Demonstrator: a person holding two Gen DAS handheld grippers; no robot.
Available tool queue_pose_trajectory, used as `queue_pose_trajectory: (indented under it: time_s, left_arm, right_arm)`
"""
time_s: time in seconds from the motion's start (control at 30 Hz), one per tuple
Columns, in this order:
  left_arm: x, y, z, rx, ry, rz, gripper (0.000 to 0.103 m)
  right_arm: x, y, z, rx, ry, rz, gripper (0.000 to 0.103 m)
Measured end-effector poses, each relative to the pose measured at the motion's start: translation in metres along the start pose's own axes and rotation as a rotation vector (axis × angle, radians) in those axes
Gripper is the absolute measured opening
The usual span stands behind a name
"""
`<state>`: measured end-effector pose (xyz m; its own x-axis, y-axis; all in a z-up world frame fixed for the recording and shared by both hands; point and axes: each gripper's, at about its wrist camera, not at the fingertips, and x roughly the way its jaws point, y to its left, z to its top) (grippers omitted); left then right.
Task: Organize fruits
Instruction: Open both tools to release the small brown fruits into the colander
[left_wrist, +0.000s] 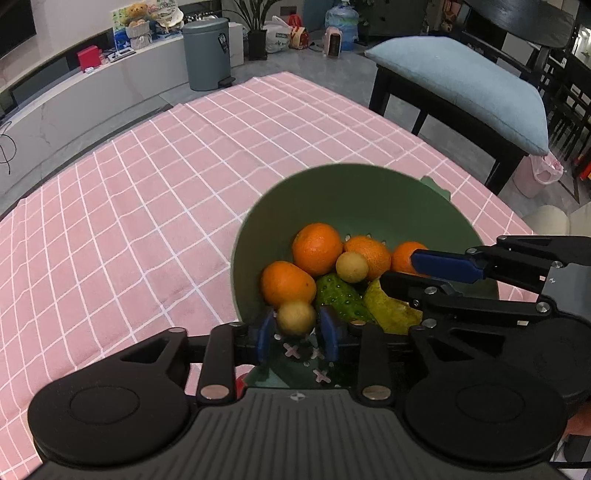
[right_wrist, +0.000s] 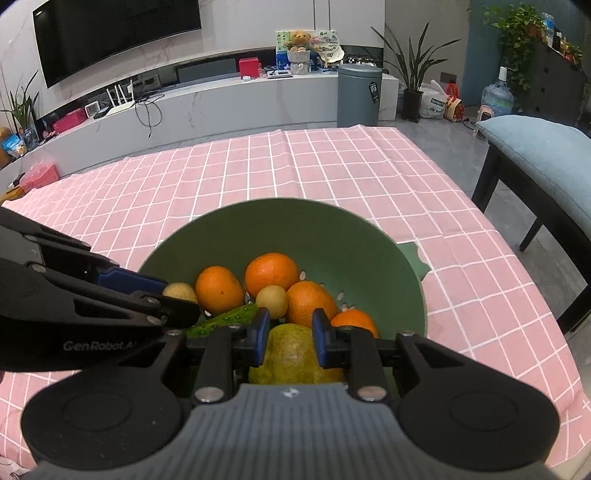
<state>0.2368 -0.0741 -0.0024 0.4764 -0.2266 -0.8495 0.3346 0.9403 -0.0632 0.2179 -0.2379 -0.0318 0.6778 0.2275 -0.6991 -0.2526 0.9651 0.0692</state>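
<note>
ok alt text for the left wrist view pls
The left tongs grip a small yellow fruit at the near edge of a green bowl holding oranges and a cucumber, on a pink checked cloth. The right tongs reach in.
</note>
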Motion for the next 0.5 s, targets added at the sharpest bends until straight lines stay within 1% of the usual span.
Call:
queue_pose_trajectory:
  time_s: [0.03, 0.07, 0.2, 0.27, 0.3, 0.33, 0.4, 0.5]
  left_arm:
    - [-0.004, 0.001, 0.000, -0.004, -0.012, 0.000, 0.040]
    - [-0.009, 0.002, -0.001, -0.010, -0.031, 0.004, 0.041]
    - [-0.033, 0.005, -0.005, -0.025, -0.112, 0.001, 0.042]
    - [-0.045, 0.004, -0.008, -0.021, -0.148, 0.013, 0.045]
    - [-0.052, 0.004, -0.010, -0.018, -0.162, 0.020, 0.046]
    - [-0.058, 0.004, -0.012, -0.016, -0.173, 0.027, 0.047]
    - [-0.067, 0.004, -0.014, -0.008, -0.186, 0.034, 0.047]
    - [-0.080, 0.006, -0.021, 0.003, -0.203, 0.052, 0.047]
  right_arm:
    - [-0.002, -0.001, 0.001, 0.004, -0.009, -0.006, 0.032]
    - [-0.005, -0.001, 0.001, 0.008, -0.020, -0.011, 0.034]
    - [-0.019, 0.000, 0.003, 0.024, -0.066, -0.028, 0.036]
    - [-0.029, 0.001, 0.003, 0.034, -0.097, -0.041, 0.037]
    - [-0.035, 0.001, 0.002, 0.043, -0.116, -0.046, 0.042]
    - [-0.041, 0.002, 0.000, 0.055, -0.137, -0.050, 0.050]
    - [-0.052, 0.003, -0.003, 0.075, -0.174, -0.051, 0.058]
    - [-0.067, 0.009, -0.007, 0.089, -0.208, -0.043, 0.058]
